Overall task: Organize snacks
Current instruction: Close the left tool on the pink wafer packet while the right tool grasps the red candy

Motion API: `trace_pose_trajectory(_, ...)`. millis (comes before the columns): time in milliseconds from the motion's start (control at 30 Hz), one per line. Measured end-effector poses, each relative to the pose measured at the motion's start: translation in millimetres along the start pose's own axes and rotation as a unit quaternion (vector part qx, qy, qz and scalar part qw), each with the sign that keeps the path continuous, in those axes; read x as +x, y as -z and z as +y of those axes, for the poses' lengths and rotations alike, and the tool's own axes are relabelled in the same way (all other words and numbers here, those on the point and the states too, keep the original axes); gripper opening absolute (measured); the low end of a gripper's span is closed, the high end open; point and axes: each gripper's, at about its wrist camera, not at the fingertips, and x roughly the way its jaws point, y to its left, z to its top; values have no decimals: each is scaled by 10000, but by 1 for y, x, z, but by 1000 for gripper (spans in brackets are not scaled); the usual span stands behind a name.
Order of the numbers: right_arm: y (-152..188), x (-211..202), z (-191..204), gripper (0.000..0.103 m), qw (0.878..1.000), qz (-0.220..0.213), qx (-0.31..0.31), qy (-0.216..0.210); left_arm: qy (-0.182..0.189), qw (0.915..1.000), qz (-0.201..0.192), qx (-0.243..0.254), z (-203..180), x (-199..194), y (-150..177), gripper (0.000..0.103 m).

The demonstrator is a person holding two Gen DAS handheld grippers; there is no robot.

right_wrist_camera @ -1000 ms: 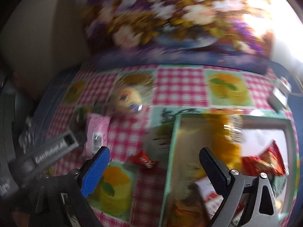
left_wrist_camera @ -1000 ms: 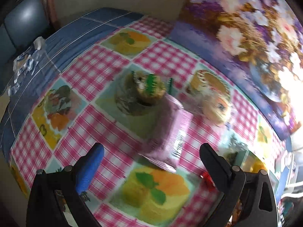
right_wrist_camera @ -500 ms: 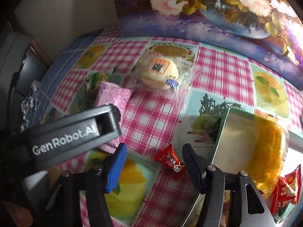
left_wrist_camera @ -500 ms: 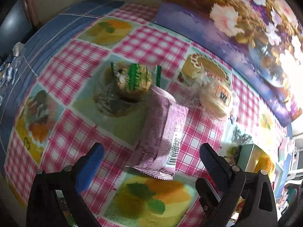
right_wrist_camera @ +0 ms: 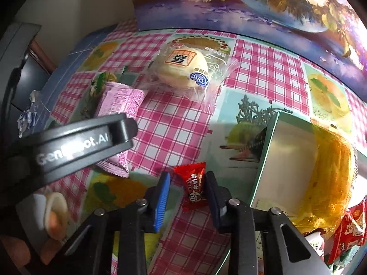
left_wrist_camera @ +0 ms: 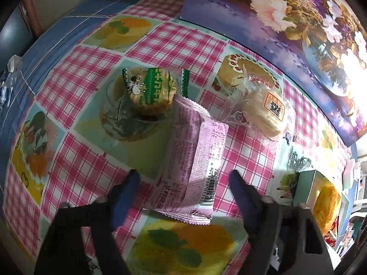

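Snacks lie on the worktop (left_wrist_camera: 75,171), which has a cloth with pink checks and fruit pictures. The pink snack pack (left_wrist_camera: 192,158) lies flat between the two fingers of the left tongs (left_wrist_camera: 183,181). These tongs are closing in on it, but the pads are not touching the pack yet; there is a gap on each side. Just behind the pink pack sits a round cake in a green wrapper (left_wrist_camera: 150,90), touching the pack's far end. To the right of that lies a pale bun in a clear bag (left_wrist_camera: 266,112), a little apart from the pink pack. In the right view, a small red candy (right_wrist_camera: 193,185) lies between the fingers of the right tongs (right_wrist_camera: 188,188). These tongs are closing too. The black pad seems to sit right at the candy's edge, and the blue pad (right_wrist_camera: 163,197) is a little away from it, so they are not pinching it yet. Just to the right of the candy stands an open green box (right_wrist_camera: 263,158) with a yellow snack bag (right_wrist_camera: 330,178) inside it and more red packs (right_wrist_camera: 351,229) at its near corner. Behind the worktop leans a big flower picture (right_wrist_camera: 252,6). At the left edge of the right view, fingertips (right_wrist_camera: 54,222) of a person's hand show under the left tool's black body.
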Motion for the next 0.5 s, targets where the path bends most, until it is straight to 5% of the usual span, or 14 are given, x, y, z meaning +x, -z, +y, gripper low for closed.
trace_pose_trajectory(167, 1, -1, -3, 24, 10000, -43, 44, 40, 87, 9999, 8, 52, -7, 6, -1, 47)
trace_pose_trajectory(500, 4, -10, -6, 19, 9997, -185, 150, 81, -35, 9999, -96, 95, -7, -8, 1, 41)
